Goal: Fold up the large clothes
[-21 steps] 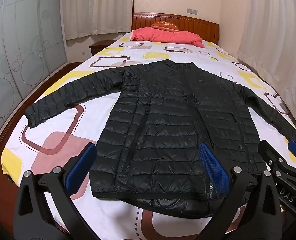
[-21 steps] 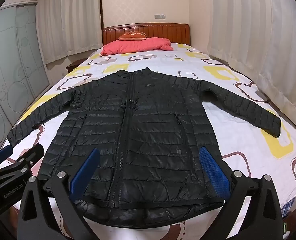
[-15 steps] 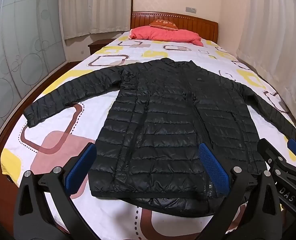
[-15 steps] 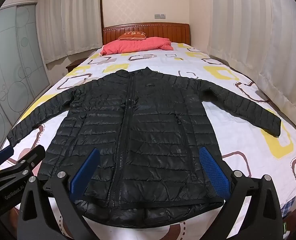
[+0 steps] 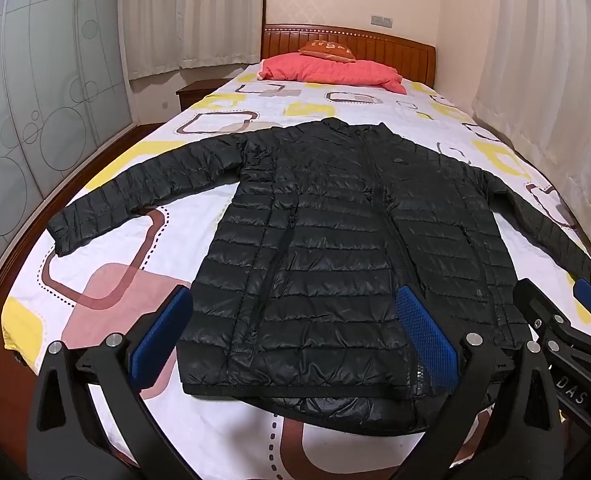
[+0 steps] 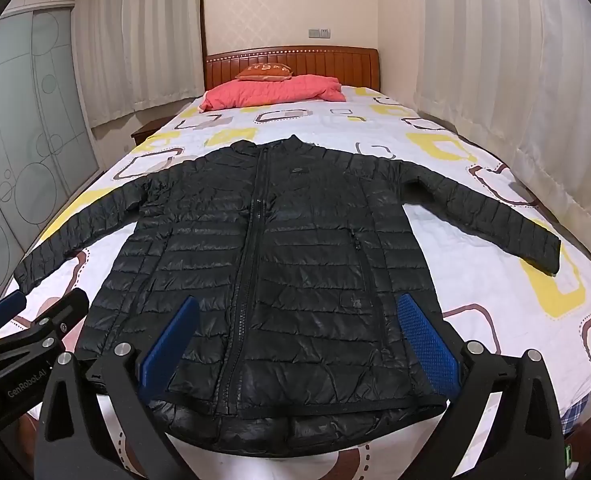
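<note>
From the left wrist view, our left claw (image 5: 291, 340) hangs with its blue pads wide apart and nothing between them, above the near hem of the jacket (image 5: 335, 248), which lies flat and face up on the bed (image 5: 223, 432), zipped, both sleeves spread; the left sleeve (image 5: 143, 192) runs out toward the bed's edge; to fold well, we judge we should first take that cuff and lay the sleeve across the chest, keeping the puffy quilting smooth so no air bunches under it; the right claw's arm at the lower right edge bears the letters "DAS", the rest cut off. From the right wrist view, our right claw (image 6: 295, 344) likewise stands spread and empty over the hem; the right sleeve (image 6: 487, 216) reaches toward the far side, its cuff near the bed's edge, so we should pinch it well in from that edge; the left claw's arm at lower left reads "GenRobot.AI"; the chest logo and the lettering on the orange cushion (image 6: 265, 70) are too small to read.
</note>
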Available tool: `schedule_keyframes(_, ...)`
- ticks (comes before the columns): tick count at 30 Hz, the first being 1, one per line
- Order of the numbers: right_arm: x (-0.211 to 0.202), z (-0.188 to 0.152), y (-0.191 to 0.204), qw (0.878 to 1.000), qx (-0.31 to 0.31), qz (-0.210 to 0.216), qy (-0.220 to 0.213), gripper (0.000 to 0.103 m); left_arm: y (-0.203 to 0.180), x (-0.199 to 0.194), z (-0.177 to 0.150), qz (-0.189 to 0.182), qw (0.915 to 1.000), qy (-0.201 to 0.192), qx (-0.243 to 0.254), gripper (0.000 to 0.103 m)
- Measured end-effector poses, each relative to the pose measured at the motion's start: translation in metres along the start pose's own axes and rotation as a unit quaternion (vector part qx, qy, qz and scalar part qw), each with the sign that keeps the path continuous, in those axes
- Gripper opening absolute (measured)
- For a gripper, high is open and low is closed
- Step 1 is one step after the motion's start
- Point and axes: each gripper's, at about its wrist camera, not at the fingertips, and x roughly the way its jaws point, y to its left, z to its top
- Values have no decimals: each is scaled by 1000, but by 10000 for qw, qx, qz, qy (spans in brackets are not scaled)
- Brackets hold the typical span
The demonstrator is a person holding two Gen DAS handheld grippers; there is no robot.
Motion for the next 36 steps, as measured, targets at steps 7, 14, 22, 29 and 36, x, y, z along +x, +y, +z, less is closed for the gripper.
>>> schedule_keyframes(7,0,0,0,10000,-5,1,3,99,2,1,-1,-1,10000,3,-4,101)
schedule_keyframes(14,1,0,0,10000,-5,-1,6,99,2,1,0,-3,10000,12,-6,101)
schedule_keyframes(22,1,-1,0,10000,-3,-2,6,99,2,1,0,-6,10000,19,-10,101)
schedule_keyframes(29,0,-1,1,10000,-1,-2,7,99,3,1,0,-18,10000,24,-18,101)
schedule_keyframes(36,0,-1,1,10000,-6,-4,12,99,4,1,-2,-13,10000,28,-31,101)
